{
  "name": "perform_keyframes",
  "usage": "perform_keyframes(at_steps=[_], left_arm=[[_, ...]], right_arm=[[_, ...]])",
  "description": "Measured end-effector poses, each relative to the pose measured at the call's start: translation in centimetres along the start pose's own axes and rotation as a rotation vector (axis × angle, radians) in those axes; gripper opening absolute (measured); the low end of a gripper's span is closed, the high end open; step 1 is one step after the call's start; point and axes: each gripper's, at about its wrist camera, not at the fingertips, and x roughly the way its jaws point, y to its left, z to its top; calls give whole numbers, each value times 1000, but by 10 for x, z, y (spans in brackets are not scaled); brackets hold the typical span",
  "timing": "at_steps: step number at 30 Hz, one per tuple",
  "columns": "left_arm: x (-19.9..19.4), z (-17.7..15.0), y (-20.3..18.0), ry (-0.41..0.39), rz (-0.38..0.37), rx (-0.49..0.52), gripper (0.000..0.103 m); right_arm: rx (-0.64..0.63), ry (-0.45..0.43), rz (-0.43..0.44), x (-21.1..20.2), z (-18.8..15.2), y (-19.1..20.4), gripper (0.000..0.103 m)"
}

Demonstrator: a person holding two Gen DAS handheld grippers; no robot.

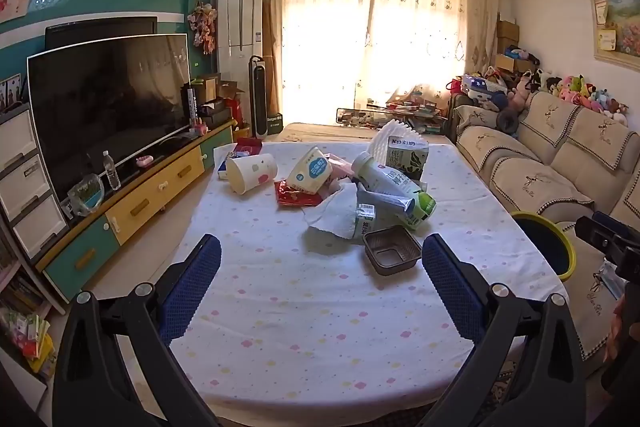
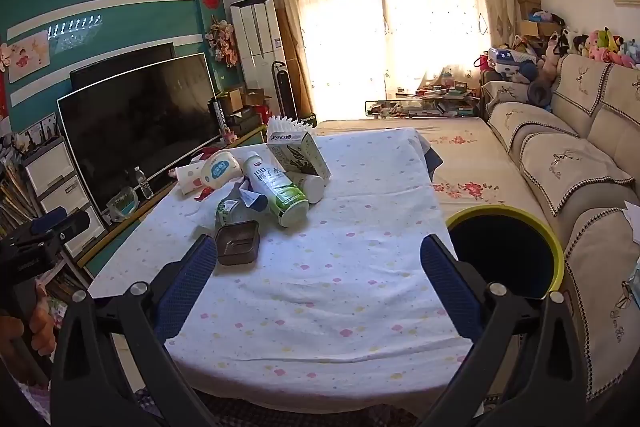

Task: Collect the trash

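Note:
A heap of trash lies on the dotted tablecloth: a brown plastic tray, a white-and-green bottle, a crumpled tissue, a red wrapper, a paper cup, a tissue pack and a carton. My left gripper is open and empty, short of the tray. My right gripper is open and empty; its left finger is beside the tray. The bottle and carton lie beyond. A yellow-rimmed bin stands right of the table.
A sofa with plush toys runs along the right. A TV on a low cabinet stands left. The bin sits between table and sofa. A glass coffee table is by the curtained window.

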Motion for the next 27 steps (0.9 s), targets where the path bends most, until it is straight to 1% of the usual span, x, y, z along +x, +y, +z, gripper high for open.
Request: perform_keyframes(at_steps=[8,11,19,27], left_arm=[[0,0,0,-1,-3,-5,99],[0,0,0,-1,-3,-6,99],[0,-1,0,1,-8,-8,99],[3,-2,0,5,-9,-7,99]], right_arm=[[2,-1,-2,0,0,2,97],[9,-1,-1,1,-1,-6,97],[10,0,-2,1,-1,-6,97],[11,-7,-25,2,-1,-5,97]])
